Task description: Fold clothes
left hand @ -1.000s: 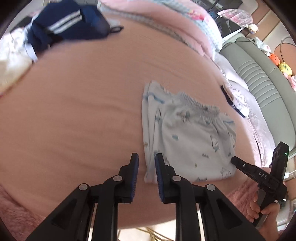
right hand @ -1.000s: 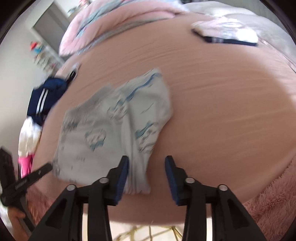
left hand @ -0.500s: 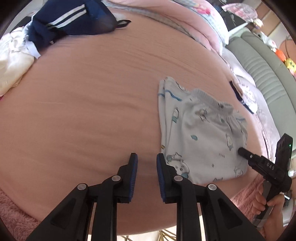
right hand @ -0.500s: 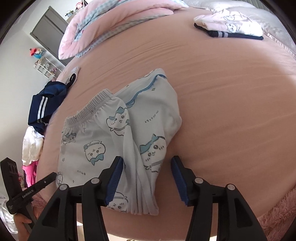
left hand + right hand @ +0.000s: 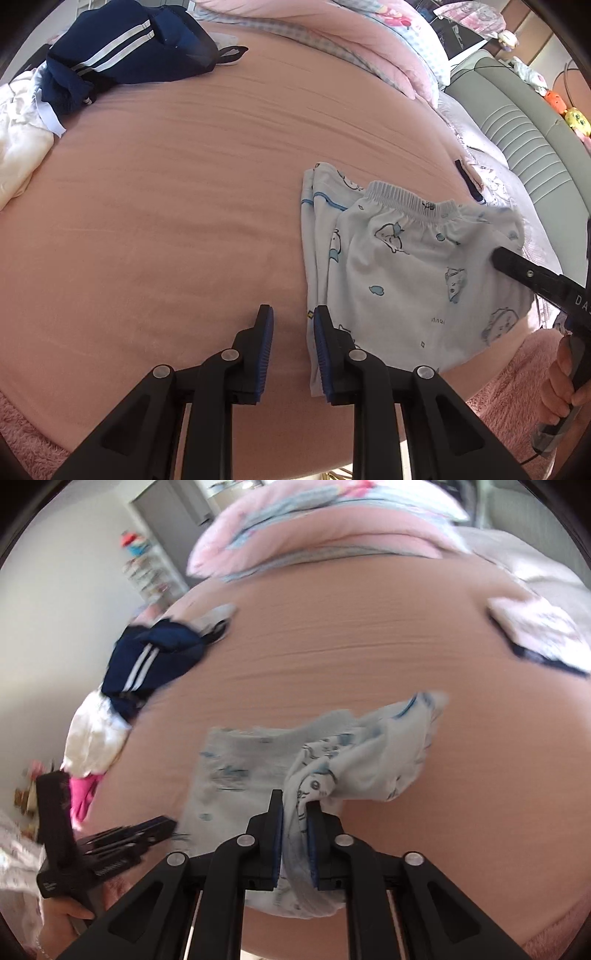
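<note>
- Bed (image 5: 155, 229): pink sheet, lightly creased; fuzzy pink blanket edge at the near side.
- Navy garment (image 5: 122, 51): white-striped, crumpled at the far left of the bed; touches a white garment (image 5: 18, 147) beside it. A bright pink item (image 5: 83, 794) lies by the white one.
- Pink quilt (image 5: 354, 40): bunched along the far edge.
- Folded stack (image 5: 535, 635): pale printed piece over a dark one, far right, well apart from the shorts.
- Grey sofa (image 5: 524, 125): beyond the bed, small toys on top.
- Shorts (image 5: 413, 280): pale blue, cartoon print, elastic waistband facing away; near right part of the bed, folded lengthwise, one corner lifted. Nothing lies on them.
- Left gripper (image 5: 291, 321): jaws narrow, nothing between them; poised over bare sheet just beside the shorts' left edge.
- Right gripper (image 5: 295, 808): jaws closing, pinching a bunched corner of the shorts; view blurred.
</note>
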Demonstrator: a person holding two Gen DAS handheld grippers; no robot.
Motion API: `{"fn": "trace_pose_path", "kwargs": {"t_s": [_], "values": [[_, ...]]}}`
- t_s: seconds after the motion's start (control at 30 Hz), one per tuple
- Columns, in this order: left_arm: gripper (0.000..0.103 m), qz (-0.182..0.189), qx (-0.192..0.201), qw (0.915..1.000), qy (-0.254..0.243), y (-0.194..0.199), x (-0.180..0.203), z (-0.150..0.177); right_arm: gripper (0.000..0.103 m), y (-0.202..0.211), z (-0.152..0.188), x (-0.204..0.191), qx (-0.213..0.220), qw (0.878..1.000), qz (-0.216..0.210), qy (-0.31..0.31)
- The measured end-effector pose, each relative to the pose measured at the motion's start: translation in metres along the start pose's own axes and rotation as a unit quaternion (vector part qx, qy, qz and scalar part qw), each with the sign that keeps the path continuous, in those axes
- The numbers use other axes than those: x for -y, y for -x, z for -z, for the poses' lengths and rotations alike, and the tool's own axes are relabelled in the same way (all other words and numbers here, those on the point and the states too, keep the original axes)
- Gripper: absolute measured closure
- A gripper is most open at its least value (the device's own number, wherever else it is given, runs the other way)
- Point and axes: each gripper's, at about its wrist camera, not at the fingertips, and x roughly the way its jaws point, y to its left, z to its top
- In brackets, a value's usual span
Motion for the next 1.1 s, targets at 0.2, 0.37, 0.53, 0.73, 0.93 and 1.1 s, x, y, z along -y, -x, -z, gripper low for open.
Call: {"fn": "trace_pose_path", "kwargs": {"t_s": [0.2, 0.37, 0.53, 0.73, 0.93, 1.1], "values": [[0.083, 0.006, 0.003, 0.9998, 0.016, 0.008, -0.014, 0.006, 0.058, -0.068, 0.011, -0.058, -0.088, 0.995, 0.021, 0.041], [0.083, 0.068, 0.046, 0.9957, 0.043, 0.023, -0.018, 0.004, 0.048, -0.002, 0.015, -0.057, -0.013, 0.997, -0.07, 0.035], [0.083, 0.139, 0.06, 0.9885, 0.006, 0.027, 0.004, 0.008, 0.048, 0.05, 0.019, -0.03, 0.068, 0.992, -0.105, 0.001], [0.083, 0.151, 0.019, 0.9861, -0.067, 0.003, 0.057, 0.015, 0.048, 0.048, 0.032, 0.048, 0.091, 0.988, -0.008, -0.127], [0.042, 0.18, 0.01, 0.9827, -0.042, -0.007, 0.062, 0.01, 0.048, 0.009, 0.042, 0.046, 0.013, 0.995, -0.018, -0.099], [0.031, 0.19, 0.035, 0.9808, -0.026, 0.001, 0.062, -0.001, 0.048, -0.006, 0.041, 0.006, -0.006, 0.998, -0.043, -0.035]]}}
